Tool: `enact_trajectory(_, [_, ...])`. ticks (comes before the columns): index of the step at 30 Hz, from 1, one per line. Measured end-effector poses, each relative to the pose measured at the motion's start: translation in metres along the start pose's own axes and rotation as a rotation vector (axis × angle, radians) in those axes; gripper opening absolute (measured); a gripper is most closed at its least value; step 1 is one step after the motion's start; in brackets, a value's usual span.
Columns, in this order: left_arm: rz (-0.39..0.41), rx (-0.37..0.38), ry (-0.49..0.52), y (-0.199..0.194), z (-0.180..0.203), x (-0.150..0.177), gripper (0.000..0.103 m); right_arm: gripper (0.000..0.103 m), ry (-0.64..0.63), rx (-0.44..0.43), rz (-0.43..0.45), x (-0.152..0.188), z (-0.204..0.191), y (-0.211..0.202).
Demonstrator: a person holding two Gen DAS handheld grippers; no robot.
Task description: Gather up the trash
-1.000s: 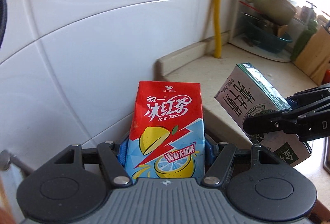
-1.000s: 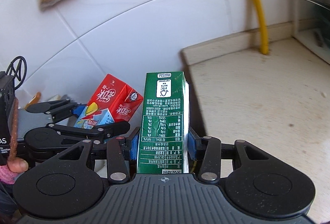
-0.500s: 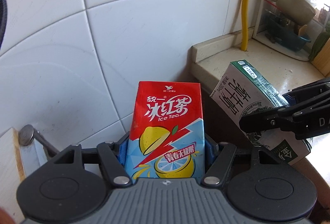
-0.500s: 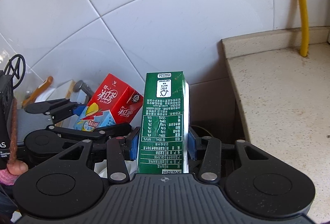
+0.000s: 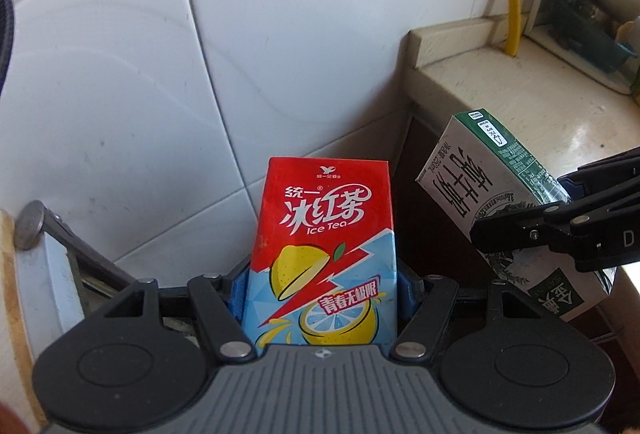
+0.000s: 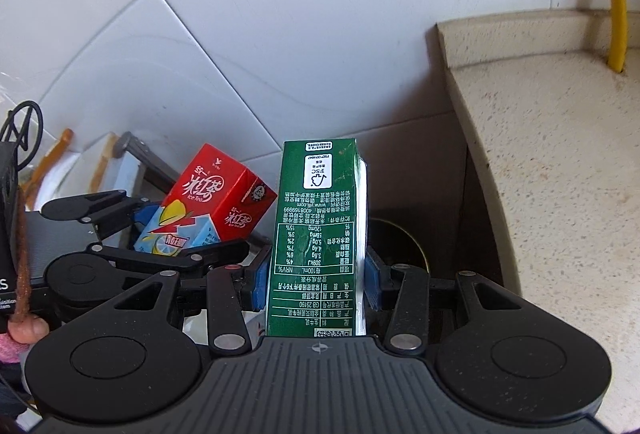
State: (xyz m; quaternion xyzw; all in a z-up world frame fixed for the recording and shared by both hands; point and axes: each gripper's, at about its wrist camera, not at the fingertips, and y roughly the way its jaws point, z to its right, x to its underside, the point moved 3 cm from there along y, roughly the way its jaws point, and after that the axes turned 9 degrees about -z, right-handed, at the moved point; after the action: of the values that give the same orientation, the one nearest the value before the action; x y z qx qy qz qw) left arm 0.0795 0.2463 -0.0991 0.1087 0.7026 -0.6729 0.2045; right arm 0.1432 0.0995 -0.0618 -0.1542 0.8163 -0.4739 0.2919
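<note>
Left wrist: my left gripper [image 5: 322, 294] jaws clamp the ice tea carton [image 5: 326, 254]; right gripper [image 6: 316, 284] jaws clamp the milk carton [image 6: 316, 246]. Cartons sit close, could knock and slip.

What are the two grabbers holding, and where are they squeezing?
The left gripper holds a red ice tea carton by the lower sides. The right gripper holds a green milk carton, also squeezed low on both sides.
</note>
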Motion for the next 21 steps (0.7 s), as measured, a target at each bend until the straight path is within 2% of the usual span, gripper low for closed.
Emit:
enact_trajectory(7, [-0.070, 0.005, -0.022, 0.030, -0.004, -0.001, 0.065, 0.057, -0.003, 0.020, -0.049, -0.003, 0.002, 0.034])
enact_trajectory(9, [-0.092, 0.000, -0.025, 0.039, -0.005, -0.001, 0.065, 0.071, 0.011, 0.009, -0.061, -0.005, 0.005, 0.043])
enact_trajectory(10, [-0.101, -0.003, -0.025, 0.043, -0.005, -0.002, 0.065, 0.074, 0.021, 0.001, -0.065, -0.006, 0.007, 0.048])
enact_trajectory(17, [-0.130, 0.006, -0.061, 0.056, -0.010, -0.005, 0.065, 0.075, 0.084, 0.007, -0.063, -0.002, 0.019, 0.056])
enact_trajectory(21, [-0.095, 0.036, -0.073, 0.041, -0.011, -0.002, 0.065, 0.075, 0.102, 0.009, -0.042, 0.010, 0.020, 0.038])
